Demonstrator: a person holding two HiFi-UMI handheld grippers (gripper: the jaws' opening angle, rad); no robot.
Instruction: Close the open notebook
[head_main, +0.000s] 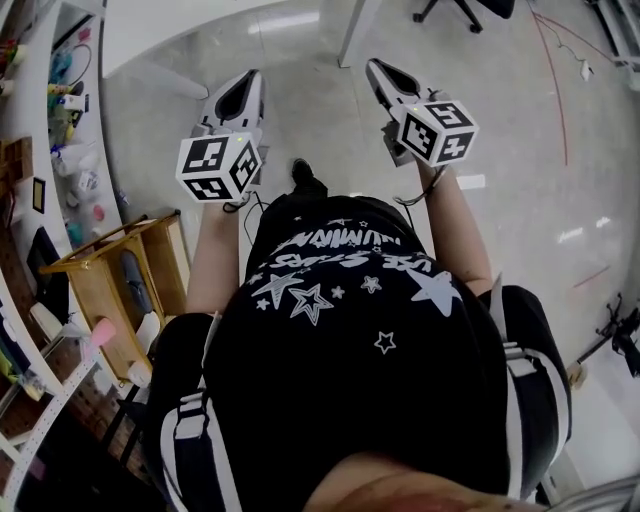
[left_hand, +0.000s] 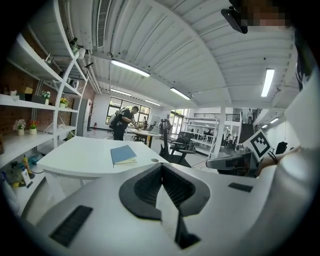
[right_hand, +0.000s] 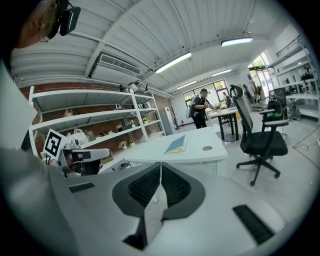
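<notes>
Open grey floor (head_main: 310, 110) lies between the person and the white tabletop (left_hand: 85, 159), whose rounded near edge faces both grippers. The blue-covered notebook (left_hand: 123, 154) lies flat and closed on that tabletop near its near edge, just beside a round cable hole (left_hand: 155, 160); nothing else stands on the surface around it. To the left of the tabletop run white wall shelves (left_hand: 30, 102) carrying small pots, and a wooden rack (head_main: 110, 270) stands beside the person's left leg. To the right a black office chair (right_hand: 257, 135) stands on the floor, apart from the tabletop's edge. Farther back, another person (right_hand: 200, 107) bends over a second table.

Both forearms reach forward from the body at about waist height, side by side with a gap between them. The left gripper (head_main: 248, 85) and the right gripper (head_main: 382, 70) point ahead toward the tabletop, tipped slightly downward, well short of the notebook. Each pair of jaws is pressed together with nothing between them.
</notes>
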